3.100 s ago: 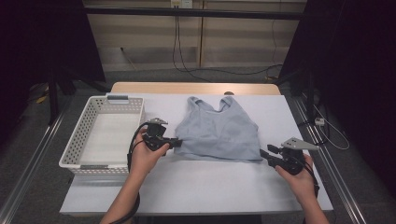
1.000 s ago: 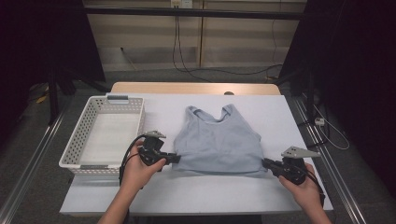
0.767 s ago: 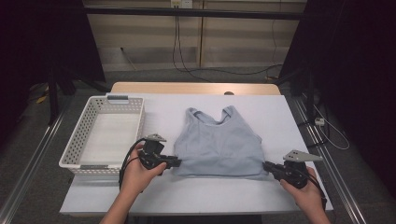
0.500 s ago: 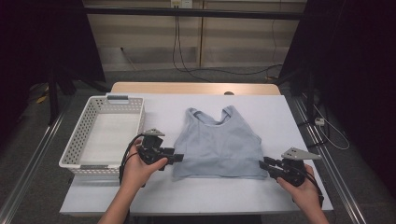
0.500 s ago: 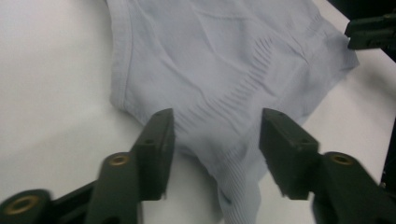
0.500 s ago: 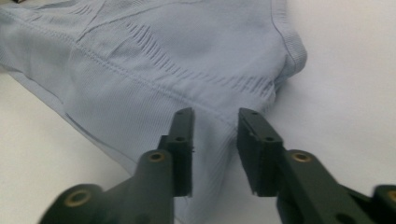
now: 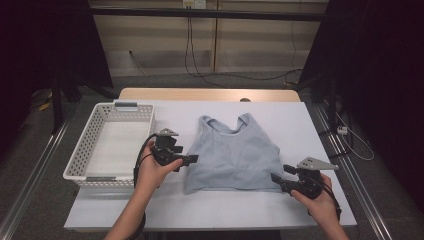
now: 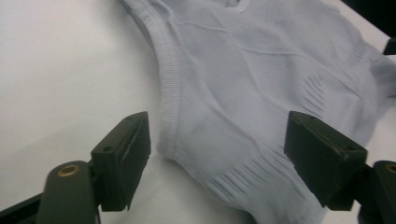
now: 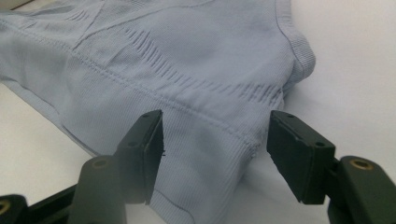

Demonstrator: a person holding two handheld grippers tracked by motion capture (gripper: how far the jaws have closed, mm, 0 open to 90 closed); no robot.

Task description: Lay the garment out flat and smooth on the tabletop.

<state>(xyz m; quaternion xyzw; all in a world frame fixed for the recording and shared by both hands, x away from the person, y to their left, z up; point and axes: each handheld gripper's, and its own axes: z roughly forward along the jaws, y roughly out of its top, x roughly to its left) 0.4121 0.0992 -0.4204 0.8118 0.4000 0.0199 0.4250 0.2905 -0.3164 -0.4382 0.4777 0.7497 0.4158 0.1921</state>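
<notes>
A light blue sleeveless top (image 7: 235, 155) lies flat on the white table (image 7: 225, 212), hem toward the person. My left gripper (image 7: 192, 160) sits at the top's left side, its jaws having just been opening. In the left gripper view the ribbed side edge of the top (image 8: 261, 84) lies between the spread jaws of the left gripper (image 8: 219, 128), untouched by the pads. My right gripper (image 7: 276, 181) is at the hem's right corner, and its jaws have just been opening too. In the right gripper view the corner of the top (image 9: 187, 60) lies loose between the jaws of the right gripper (image 9: 215, 122).
A white perforated basket (image 7: 75, 160) stands at the table's left, beside the left hand. Bare table runs along the near edge below the hem and to the right of the top. A wooden strip (image 7: 210, 94) borders the far edge.
Both grippers held the hem corners and drew the top toward the person. Both have now opened and let go. The left gripper has slid a little away along the top's left side.
</notes>
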